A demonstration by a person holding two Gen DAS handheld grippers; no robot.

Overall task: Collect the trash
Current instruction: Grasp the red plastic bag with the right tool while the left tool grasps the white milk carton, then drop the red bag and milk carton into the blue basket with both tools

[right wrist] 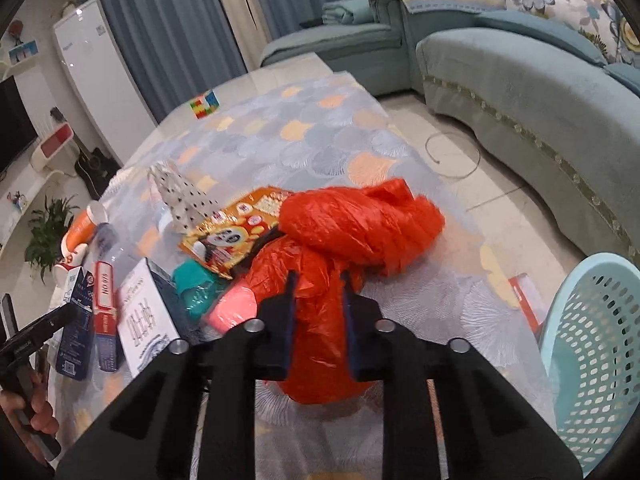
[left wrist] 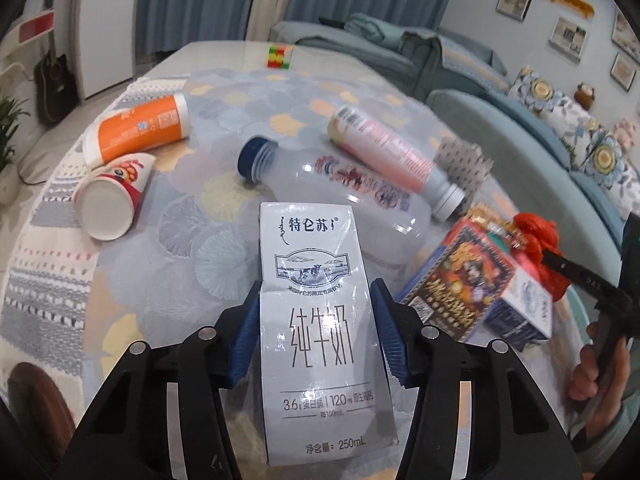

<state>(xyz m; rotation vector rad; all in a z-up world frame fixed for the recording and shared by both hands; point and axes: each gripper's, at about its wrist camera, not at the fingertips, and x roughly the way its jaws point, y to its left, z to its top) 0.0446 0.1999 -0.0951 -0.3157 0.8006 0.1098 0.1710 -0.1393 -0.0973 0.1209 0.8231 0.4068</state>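
My left gripper [left wrist: 316,296] is shut on a white 250 mL milk carton [left wrist: 316,320] and holds it above the table; the carton also shows in the right wrist view [right wrist: 146,320]. My right gripper [right wrist: 318,288] is shut on a crumpled red plastic bag [right wrist: 352,224], seen in the left wrist view at the right [left wrist: 540,240]. On the table lie a clear bottle with a blue cap [left wrist: 332,188], a pink bottle [left wrist: 392,156], an orange bottle [left wrist: 140,128] and a red and white paper cup [left wrist: 116,196].
A light blue perforated basket [right wrist: 596,360] stands at the table's right edge. A colourful box [left wrist: 464,280], an orange packet [right wrist: 236,232], a spotted wrapper [right wrist: 180,196] and a puzzle cube [left wrist: 279,56] lie on the tablecloth [left wrist: 224,104]. A sofa [right wrist: 520,92] stands beyond.
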